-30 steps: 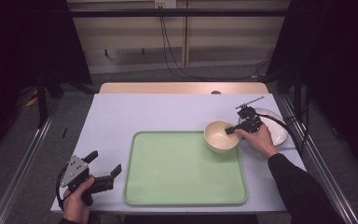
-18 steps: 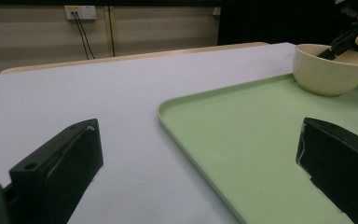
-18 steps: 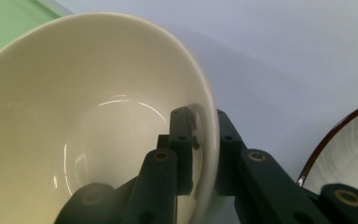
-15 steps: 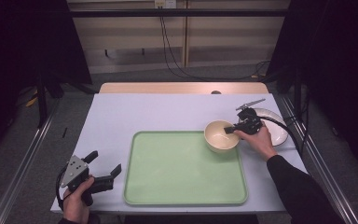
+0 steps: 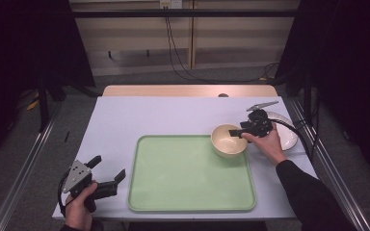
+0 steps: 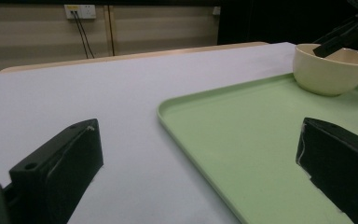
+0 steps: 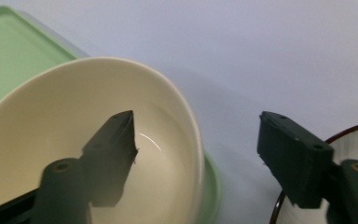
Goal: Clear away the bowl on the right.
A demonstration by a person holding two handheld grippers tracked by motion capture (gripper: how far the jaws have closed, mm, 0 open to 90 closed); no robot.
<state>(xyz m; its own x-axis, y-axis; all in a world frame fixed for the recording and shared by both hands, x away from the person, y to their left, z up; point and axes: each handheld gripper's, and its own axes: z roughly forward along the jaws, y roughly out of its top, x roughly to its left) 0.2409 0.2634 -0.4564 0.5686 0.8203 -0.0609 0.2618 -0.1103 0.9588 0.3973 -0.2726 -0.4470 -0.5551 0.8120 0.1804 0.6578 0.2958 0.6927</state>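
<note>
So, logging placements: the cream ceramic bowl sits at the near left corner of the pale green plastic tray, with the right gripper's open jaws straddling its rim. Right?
Not quite: the cream ceramic bowl sits at the far right corner of the pale green plastic tray, per the high view. The right gripper does straddle its rim, open.

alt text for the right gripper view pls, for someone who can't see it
The right gripper straddles the rim of a cream bowl, one black jaw inside and one outside, jaws just opened and off the rim. The bowl sits on the corner of a green tray; a white plate lies at right.
</note>
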